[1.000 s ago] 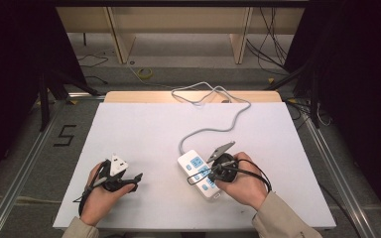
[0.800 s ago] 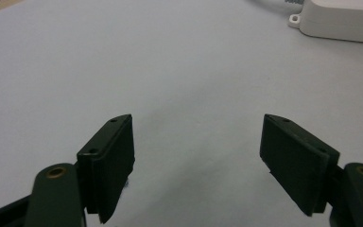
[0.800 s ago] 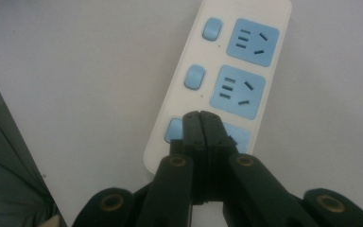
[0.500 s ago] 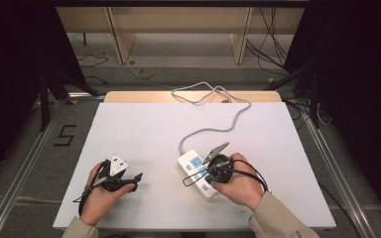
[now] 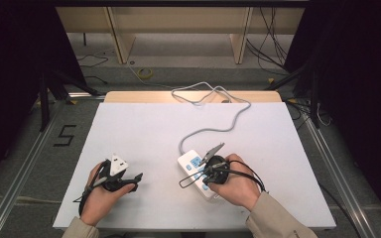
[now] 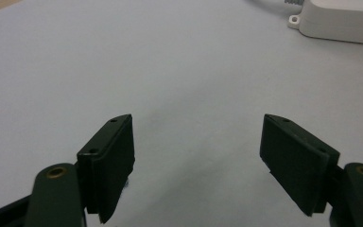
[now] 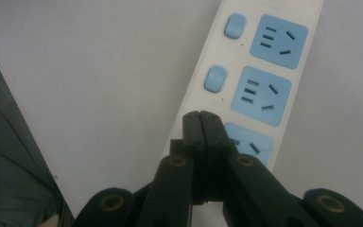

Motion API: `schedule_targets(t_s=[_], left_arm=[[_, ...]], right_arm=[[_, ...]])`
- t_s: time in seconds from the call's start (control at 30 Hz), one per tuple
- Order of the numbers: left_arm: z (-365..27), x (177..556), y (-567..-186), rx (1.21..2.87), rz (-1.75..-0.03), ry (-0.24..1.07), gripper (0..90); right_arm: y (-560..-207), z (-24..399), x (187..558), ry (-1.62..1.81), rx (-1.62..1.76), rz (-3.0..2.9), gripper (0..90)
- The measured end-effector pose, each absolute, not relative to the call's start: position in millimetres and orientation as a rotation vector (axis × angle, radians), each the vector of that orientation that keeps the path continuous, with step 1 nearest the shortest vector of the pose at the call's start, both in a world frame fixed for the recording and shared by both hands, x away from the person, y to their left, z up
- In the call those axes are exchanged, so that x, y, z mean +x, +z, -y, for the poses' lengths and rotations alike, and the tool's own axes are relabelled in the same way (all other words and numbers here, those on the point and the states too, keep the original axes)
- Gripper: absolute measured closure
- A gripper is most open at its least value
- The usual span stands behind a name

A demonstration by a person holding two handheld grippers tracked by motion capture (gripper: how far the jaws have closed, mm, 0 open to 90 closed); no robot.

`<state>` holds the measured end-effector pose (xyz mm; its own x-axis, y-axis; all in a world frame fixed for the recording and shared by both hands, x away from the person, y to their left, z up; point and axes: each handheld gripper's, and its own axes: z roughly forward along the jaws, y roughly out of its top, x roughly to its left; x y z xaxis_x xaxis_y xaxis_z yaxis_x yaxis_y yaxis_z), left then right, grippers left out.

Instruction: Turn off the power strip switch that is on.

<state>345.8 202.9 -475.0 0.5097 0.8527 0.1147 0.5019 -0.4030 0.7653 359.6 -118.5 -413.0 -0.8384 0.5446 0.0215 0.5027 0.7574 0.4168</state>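
Item 1. Right gripper point(image 7: 202, 116): jaws pressed flat together with nothing between them, their joined tip set at the switch-side edge of the power strip point(image 7: 260, 71), where a third rocker would line up below the two blue switches point(image 7: 216, 78) in the right gripper view. Whether the tip touches the strip cannot be told. Judged purpose: a closed tip makes a narrow poking point, suited to pressing a rocker and not to gripping.

Item 2. Left gripper point(image 6: 203, 161): jaws spread wide, nothing held, bare table point(image 6: 123, 56) between and beyond them. It lies well apart from the strip, on the strip's left in the high view, low to the surface. One corner of the strip shows far off in the left gripper view. Judged purpose: parked and ready, out of the working hand's way.

Item 3. Power strip, white body with blue sockets point(image 7: 261, 94), each paired with a blue switch. It lies flat on the table, angled, near the person's edge and under the right hand point(image 5: 238, 184).

Item 4. Grey cord point(image 5: 228, 124): runs from the strip's far end in loose curves to the table's far edge. Slack, so the strip is likely free to slide under a push.

Item 5. Table: white top, with no other loose items on it around the strip.
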Motion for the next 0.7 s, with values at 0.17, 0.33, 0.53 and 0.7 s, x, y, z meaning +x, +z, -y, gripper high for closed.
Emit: schedule_targets(t_s=[0.17, 0.33, 0.53, 0.7], left_arm=[[-203.2, 345.8, -474.9, 2.074, -1.102, 0.662, 26.8], [-203.9, 345.7, -474.1, 2.074, -1.102, 0.665, 26.8], [-202.6, 345.3, -473.9, 2.073, -1.100, 0.666, 26.8], [-203.2, 345.7, -474.5, 2.073, -1.102, 0.663, 26.8]], right_arm=[[-412.7, 114.3, 359.7, 0.625, 0.843, -2.859, 90.0], [-412.4, 112.5, 360.0, 0.619, 0.844, -2.865, 90.0], [-413.1, 112.5, 359.1, 0.614, 0.853, -2.866, 90.0], [-412.9, 109.7, 359.7, 0.606, 0.863, -2.875, 90.0]])
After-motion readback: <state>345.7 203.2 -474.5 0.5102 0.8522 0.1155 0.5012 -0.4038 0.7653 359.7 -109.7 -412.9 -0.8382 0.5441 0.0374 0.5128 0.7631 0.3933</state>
